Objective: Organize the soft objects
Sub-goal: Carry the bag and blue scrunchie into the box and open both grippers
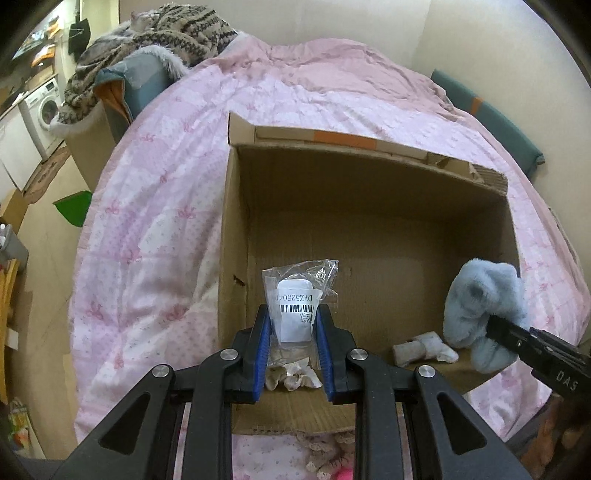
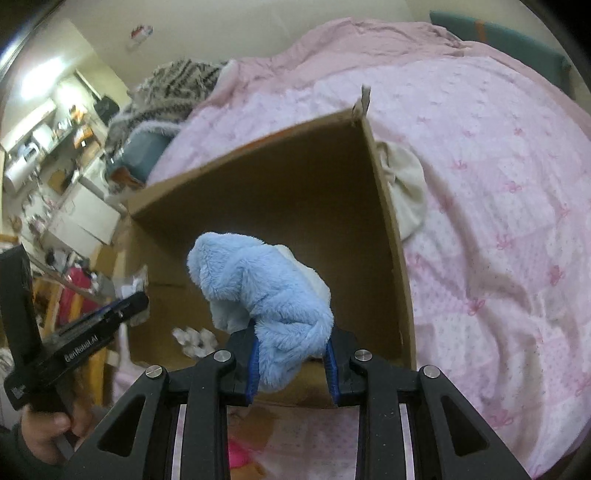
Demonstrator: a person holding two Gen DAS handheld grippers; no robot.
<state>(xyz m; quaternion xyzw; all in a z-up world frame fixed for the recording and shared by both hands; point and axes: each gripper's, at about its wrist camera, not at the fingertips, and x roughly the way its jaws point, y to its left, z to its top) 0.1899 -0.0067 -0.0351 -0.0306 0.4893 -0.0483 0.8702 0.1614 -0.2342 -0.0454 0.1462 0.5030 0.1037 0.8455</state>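
An open cardboard box (image 1: 236, 221) stands on the pink bed; it also shows in the right wrist view (image 2: 391, 236). My left gripper (image 1: 293, 325) is shut on a clear plastic bag with a white barcode label (image 1: 295, 295), held over the box's near left part. My right gripper (image 2: 291, 354) is shut on a fluffy light-blue plush item (image 2: 266, 291), held over the box's near right side; it shows in the left wrist view too (image 1: 480, 306). White soft items (image 1: 421, 349) and a lacy cloth (image 1: 291, 376) lie on the box floor.
A pink quilt (image 1: 155, 206) covers the bed around the box. A striped fuzzy blanket (image 1: 166, 33) is piled at the far left corner. A cream cloth (image 2: 406, 192) lies right of the box. Pink and lacy items (image 1: 332, 461) lie before the box.
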